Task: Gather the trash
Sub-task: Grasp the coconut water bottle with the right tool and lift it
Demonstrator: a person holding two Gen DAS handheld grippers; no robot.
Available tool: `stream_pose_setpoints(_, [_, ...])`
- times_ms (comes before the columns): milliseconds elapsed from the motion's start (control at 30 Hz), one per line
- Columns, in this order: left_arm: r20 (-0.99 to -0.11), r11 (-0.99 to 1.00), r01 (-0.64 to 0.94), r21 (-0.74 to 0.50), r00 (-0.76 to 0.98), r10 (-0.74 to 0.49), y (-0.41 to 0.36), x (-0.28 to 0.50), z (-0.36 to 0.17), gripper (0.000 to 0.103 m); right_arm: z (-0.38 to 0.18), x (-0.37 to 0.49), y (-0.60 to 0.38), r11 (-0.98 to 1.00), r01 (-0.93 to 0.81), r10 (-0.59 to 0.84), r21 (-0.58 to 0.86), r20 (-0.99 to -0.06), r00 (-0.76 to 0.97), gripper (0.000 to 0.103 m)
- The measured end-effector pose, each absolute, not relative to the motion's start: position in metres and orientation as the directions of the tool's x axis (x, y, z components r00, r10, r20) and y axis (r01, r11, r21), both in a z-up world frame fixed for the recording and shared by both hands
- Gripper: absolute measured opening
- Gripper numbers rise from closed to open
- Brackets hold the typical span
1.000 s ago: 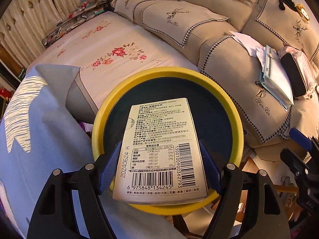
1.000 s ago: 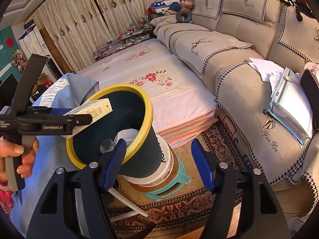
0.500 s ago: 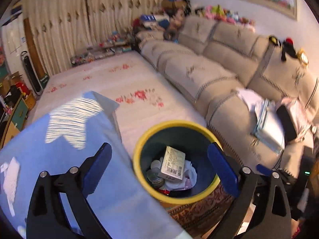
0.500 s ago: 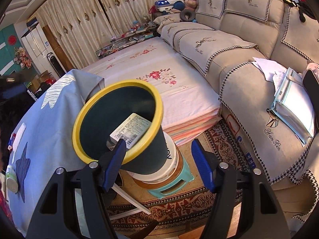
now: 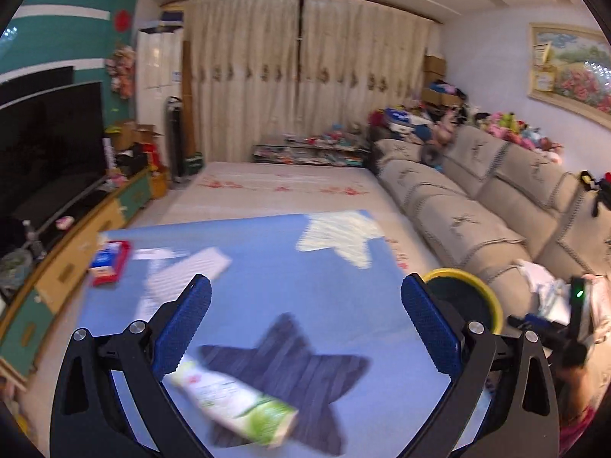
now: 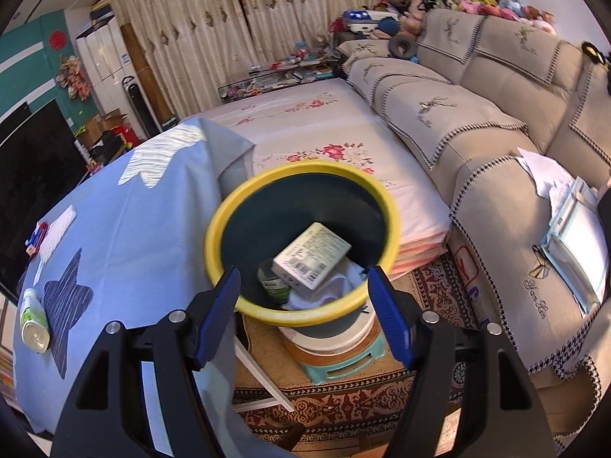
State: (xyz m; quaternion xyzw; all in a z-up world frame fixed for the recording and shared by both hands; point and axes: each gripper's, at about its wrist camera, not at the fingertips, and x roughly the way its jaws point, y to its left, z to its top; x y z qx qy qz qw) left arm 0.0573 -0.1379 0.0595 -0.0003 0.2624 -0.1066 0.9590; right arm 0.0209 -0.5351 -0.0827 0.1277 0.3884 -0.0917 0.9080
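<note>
Right wrist view, round yellow-rimmed bin (image 6: 244, 198), boxy printed carton (image 6: 311, 255) inside

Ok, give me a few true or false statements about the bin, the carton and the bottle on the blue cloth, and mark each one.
1. The carton lies inside the yellow-rimmed bin. True.
2. The left gripper is clamped on the carton. False: its jaws are wide open with nothing between them.
3. A green and white bottle lies on its side on the blue cloth. True.
4. The bin stands on the sofa. False: it sits on a white bucket atop a teal stool on the floor.
5. The right gripper holds the bottle. False: it is open and empty, in front of the bin.
</note>
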Motion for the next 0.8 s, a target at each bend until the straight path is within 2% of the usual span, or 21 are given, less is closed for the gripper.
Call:
stream_pose_setpoints(133, [-0.503, 0.995, 0.093, -0.023, 0.859, -0.092, -0.088, 0.041, 0.050, 0.098, -0.075, 0.036, -0.497, 0.971, 0.189, -0.022, 0.149, -0.726, 0.688, 0.066])
stream_pose_setpoints(400, [-0.497, 0.997, -0.059, -0.044, 0.867, 0.030, -0.015, 0.028, 0.036, 0.098, -0.062, 0.066, -0.385, 0.989, -0.062, 0.141, 0.136, -0.722, 0.677, 0.066])
stream_pose_setpoints(600, [-0.499, 0.990, -0.125, -0.064, 0.863, 0.077, 0.022, 0.020, 0.027, 0.098, -0.057, 0.067, -0.295, 0.934, -0.322, 0.334, 0.157, -0.709, 0.621, 0.066])
stream_pose_setpoints(800, [-0.515, 0.986, -0.142, -0.085, 0.853, 0.078, 0.040, 0.020, 0.019, 0.098, -0.069, 0.065, -0.232, 0.850, -0.510, 0.430, 0.129, -0.728, 0.534, 0.069])
